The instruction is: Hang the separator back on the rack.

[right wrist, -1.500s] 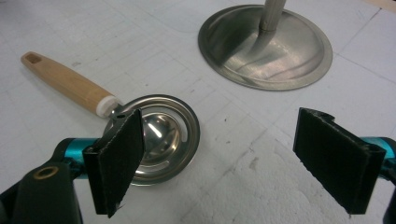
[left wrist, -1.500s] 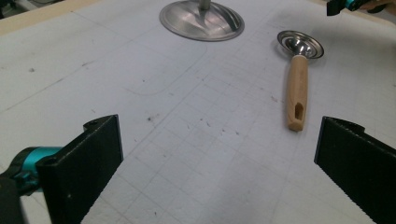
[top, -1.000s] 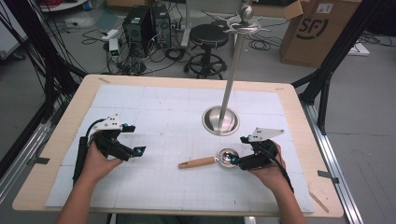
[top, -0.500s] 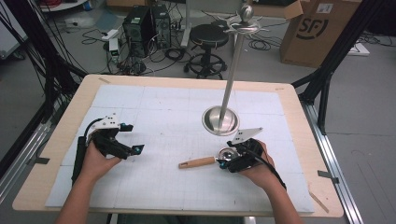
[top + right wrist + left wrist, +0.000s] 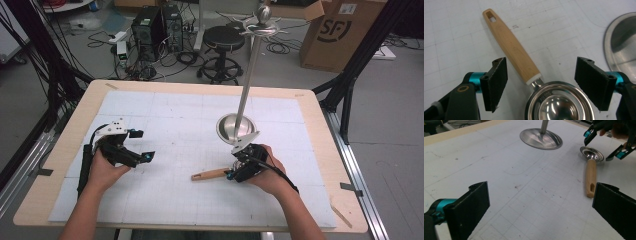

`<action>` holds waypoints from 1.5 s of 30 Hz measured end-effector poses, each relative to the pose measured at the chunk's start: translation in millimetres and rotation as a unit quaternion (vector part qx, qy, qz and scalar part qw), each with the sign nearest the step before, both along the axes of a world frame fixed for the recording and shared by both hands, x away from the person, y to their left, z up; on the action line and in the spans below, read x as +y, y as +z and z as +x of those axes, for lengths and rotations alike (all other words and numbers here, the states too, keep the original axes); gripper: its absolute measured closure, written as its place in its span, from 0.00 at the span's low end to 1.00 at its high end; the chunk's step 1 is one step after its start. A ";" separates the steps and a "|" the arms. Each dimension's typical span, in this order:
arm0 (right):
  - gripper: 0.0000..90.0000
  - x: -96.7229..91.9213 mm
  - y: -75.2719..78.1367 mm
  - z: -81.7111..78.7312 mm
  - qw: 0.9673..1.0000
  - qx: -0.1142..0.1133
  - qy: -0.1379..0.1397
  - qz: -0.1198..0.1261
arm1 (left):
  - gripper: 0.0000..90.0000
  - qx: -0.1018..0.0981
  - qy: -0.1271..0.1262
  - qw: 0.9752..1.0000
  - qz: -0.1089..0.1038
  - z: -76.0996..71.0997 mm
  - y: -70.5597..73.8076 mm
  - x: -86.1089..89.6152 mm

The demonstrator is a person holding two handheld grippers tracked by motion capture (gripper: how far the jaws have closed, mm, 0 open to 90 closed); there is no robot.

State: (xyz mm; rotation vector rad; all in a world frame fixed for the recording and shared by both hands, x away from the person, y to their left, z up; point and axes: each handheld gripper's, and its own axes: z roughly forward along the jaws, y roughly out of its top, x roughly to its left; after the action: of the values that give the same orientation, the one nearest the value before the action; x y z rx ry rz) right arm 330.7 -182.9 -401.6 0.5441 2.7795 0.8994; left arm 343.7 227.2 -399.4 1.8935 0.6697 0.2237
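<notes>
Just then the right gripper (image 5: 541, 85) had its jaws apart and had just been closing, the neck of the strainer (image 5: 554, 103) lying between the pads without touching them. Its wooden handle (image 5: 210, 174) pointed toward the table's left edge, near the front edge. Close behind stood the stand's steel base (image 5: 236, 128). Well apart toward the left edge, the left gripper (image 5: 536, 207) was wide open, holding nothing

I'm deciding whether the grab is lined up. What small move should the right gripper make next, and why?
Probably lower a little and go on closing. The right gripper has just been closing its jaws, which straddle the neck where the wooden handle meets the metal bowl of the strainer, but the pads do not yet touch it.
</notes>
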 end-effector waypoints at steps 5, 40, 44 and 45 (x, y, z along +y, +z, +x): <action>0.29 6.5 -3.1 2.8 1.000 0.012 0.011 -0.010 | 0.02 0.004 -0.002 1.000 -0.005 2.8 -1.5 0.1; 0.62 28.3 -14.2 15.4 0.989 0.061 0.070 -0.116 | 0.02 0.006 -0.018 1.000 0.010 1.8 -2.7 -5.4; 0.65 30.0 -13.3 15.3 0.988 0.065 0.074 -0.122 | 0.02 0.006 -0.015 1.000 0.010 0.8 -1.9 -5.3; 0.66 30.4 -13.0 15.1 0.987 0.064 0.075 -0.123 | 0.02 0.005 -0.014 1.000 0.008 0.1 -1.8 -5.7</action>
State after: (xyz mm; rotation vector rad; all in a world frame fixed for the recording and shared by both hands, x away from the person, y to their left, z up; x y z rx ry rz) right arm 345.8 -152.6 -414.6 0.3674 3.0225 0.5498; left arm 343.8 221.6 -401.2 1.9189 0.6501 0.2024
